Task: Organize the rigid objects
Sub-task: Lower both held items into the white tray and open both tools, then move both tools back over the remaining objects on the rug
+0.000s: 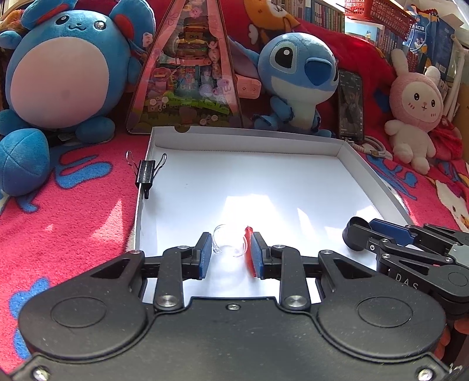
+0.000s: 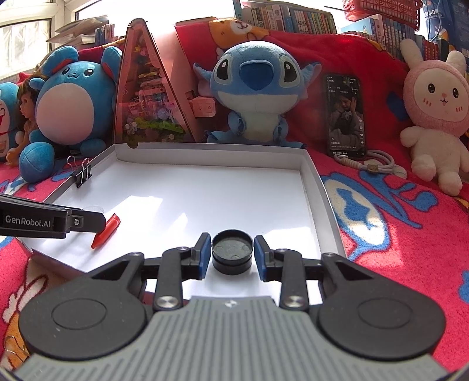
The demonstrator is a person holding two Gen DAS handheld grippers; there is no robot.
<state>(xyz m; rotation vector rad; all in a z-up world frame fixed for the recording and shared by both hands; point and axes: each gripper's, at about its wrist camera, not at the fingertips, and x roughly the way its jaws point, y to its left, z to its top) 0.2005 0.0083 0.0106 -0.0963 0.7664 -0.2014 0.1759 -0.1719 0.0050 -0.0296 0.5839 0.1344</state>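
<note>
While parted slightly around the black round cap (image 2: 232, 253), right tongs (image 2: 232, 254) stood clear of it, pads not pressing. Sat low in the white tray (image 2: 321, 187), near edge. Looked rigid, light, smooth-sided; best pinched across its wall. Left tongs (image 1: 231, 253) pinched a clear, likely slippery piece (image 1: 227, 241) with a red part (image 1: 249, 249).

A home, likely a bedroom or playroom: plush toys (image 2: 252, 88) line the far side on a red cartoon blanket (image 2: 395, 234), bookshelves (image 2: 293, 17) stand behind, and a phone (image 2: 346, 115) leans at far right.
</note>
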